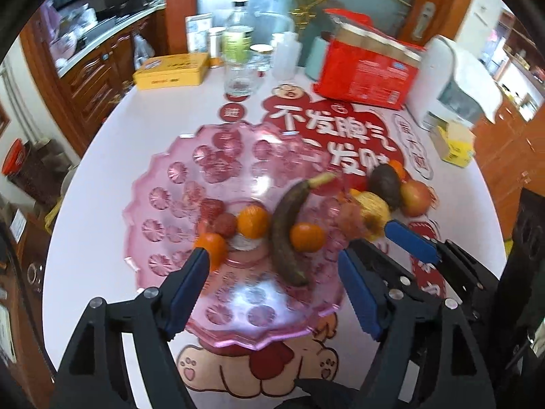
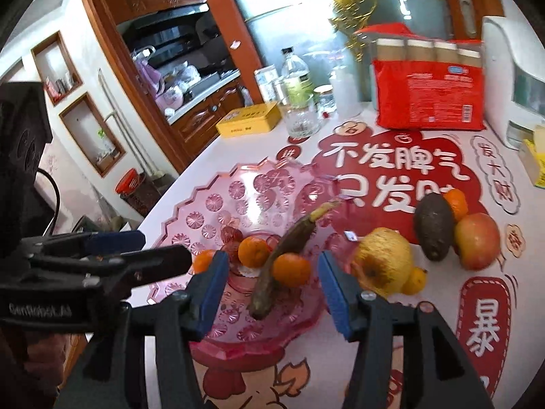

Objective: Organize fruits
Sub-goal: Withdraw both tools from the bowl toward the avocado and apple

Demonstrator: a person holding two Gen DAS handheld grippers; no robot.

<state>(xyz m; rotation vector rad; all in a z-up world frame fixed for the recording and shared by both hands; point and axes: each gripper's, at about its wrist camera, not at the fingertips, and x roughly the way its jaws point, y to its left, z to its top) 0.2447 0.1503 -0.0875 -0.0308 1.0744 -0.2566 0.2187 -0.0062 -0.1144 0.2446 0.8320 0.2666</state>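
A pink glass fruit dish (image 1: 177, 170) (image 2: 211, 204) holds a brown overripe banana (image 1: 286, 231) (image 2: 282, 252), three oranges (image 1: 252, 221) (image 2: 252, 251) and red lychees (image 1: 223, 223). To its right on the table lie a yellow apple (image 2: 383, 262) (image 1: 373, 214), a dark avocado (image 2: 434, 226) (image 1: 385, 184), a red apple (image 2: 477, 240) (image 1: 415, 197) and small oranges (image 2: 456, 202). My left gripper (image 1: 272, 272) is open and empty above the dish's near side. My right gripper (image 2: 270, 283) is open and empty over the dish, next to the yellow apple.
At the back of the round white table stand a yellow tin (image 1: 172, 70), a glass jar (image 1: 240, 78), bottles (image 1: 236, 39), a red package (image 1: 368, 68), a white appliance (image 1: 456, 81) and a yellow box (image 1: 454, 143). The left gripper body (image 2: 85, 266) shows at the right wrist view's left.
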